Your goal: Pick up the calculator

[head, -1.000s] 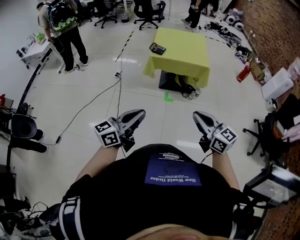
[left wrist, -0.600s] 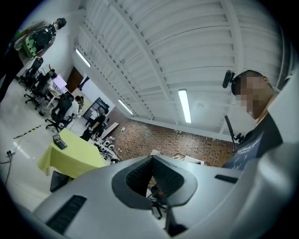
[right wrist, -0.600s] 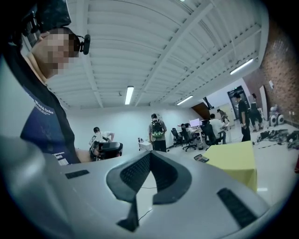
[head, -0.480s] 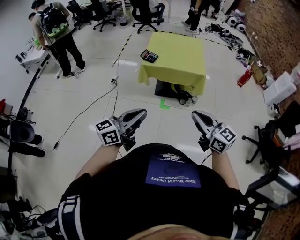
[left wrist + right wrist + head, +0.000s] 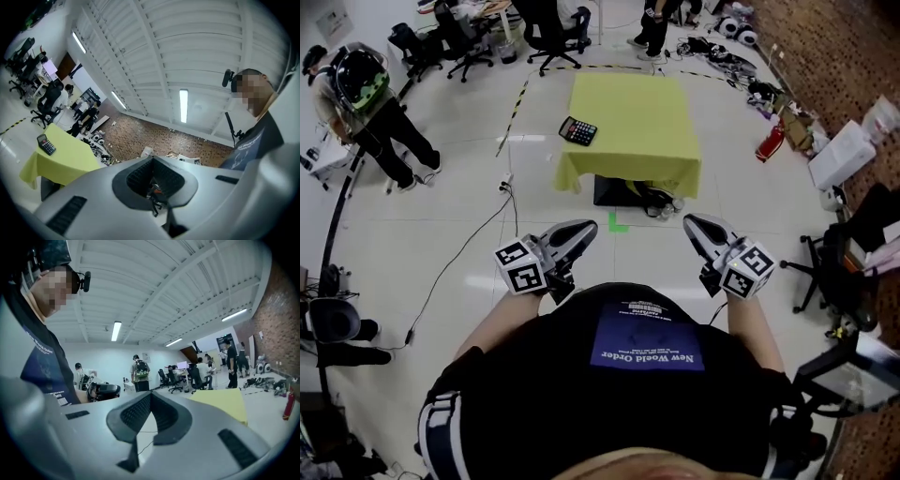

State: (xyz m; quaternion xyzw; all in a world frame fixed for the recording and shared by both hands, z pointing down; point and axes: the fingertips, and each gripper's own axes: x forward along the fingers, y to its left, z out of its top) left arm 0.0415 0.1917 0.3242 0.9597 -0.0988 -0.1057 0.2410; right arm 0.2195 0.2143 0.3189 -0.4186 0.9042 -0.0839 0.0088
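A black calculator [image 5: 578,131] lies near the left edge of a yellow-clothed table [image 5: 637,141] standing out on the floor ahead of me. The left gripper view also shows the calculator [image 5: 46,144], on the table [image 5: 70,159] far off to the left. My left gripper [image 5: 583,229] is held in front of my body, shut and empty, well short of the table. My right gripper [image 5: 691,223] is held alongside it, its jaws also together with nothing between them. The right gripper view shows only the table's yellow corner [image 5: 225,404].
A black cable [image 5: 469,244] runs across the white floor at left, and a green tape mark [image 5: 617,222] lies before the table. A person with a backpack [image 5: 366,103] stands at far left. Office chairs [image 5: 548,28] stand behind the table, and another chair [image 5: 834,272] and a red extinguisher [image 5: 769,142] at right.
The table and calculator have drawn nearer and slid down and leftward in the head view as I walk toward them. Both grippers keep their pose before my body, still shut.
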